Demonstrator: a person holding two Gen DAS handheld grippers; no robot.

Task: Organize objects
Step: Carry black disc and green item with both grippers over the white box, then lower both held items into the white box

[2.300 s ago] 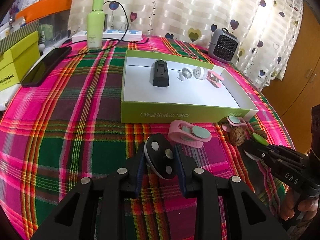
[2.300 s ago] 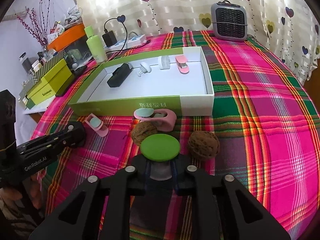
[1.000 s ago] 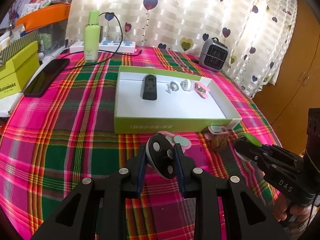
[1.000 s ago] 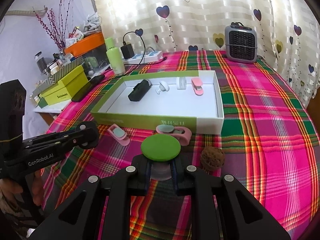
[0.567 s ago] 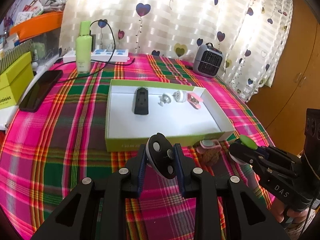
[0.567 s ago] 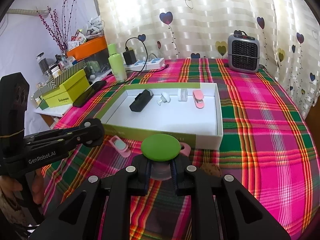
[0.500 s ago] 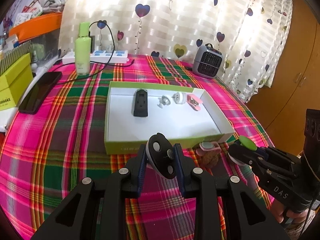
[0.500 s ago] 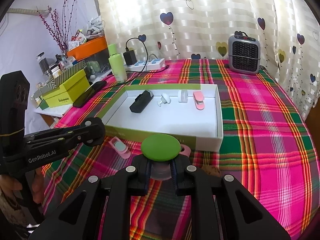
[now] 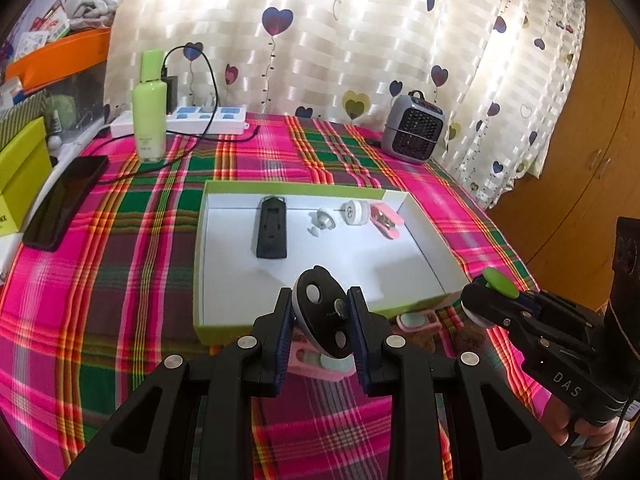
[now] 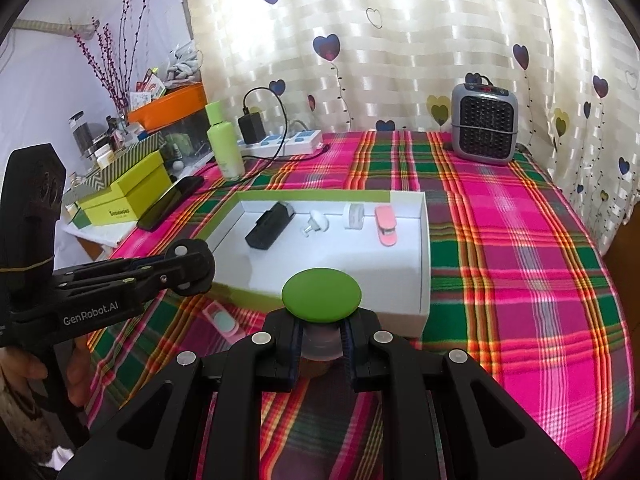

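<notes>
My left gripper (image 9: 320, 304) is shut on a black oval disc with silver studs (image 9: 324, 320), held on edge above the cloth just short of the box's front wall. My right gripper (image 10: 323, 322) is shut on the pale base of a green-capped round piece (image 10: 322, 295), also near the front wall. The open white box with green sides (image 9: 224, 330) holds a black device (image 9: 272, 232), a small white piece (image 9: 322, 220), a white roll (image 9: 354, 212) and a pink clip (image 9: 385, 222). Each gripper shows in the other's view: the right gripper (image 9: 482, 300), the left gripper (image 10: 191, 267).
Pink clips (image 9: 416, 320) (image 10: 222, 320) and a walnut (image 9: 472, 336) lie on the plaid cloth before the box. At the back stand a grey heater (image 10: 484, 128), a green bottle (image 9: 149, 108) and a power strip (image 9: 208, 118). A phone (image 9: 64, 204) and yellow-green boxes (image 10: 124, 196) sit left.
Both grippers have lifted away from the cloth with their pieces still held. The box now sits lower in both views, and the clips and walnuts have slid under the fingers.
</notes>
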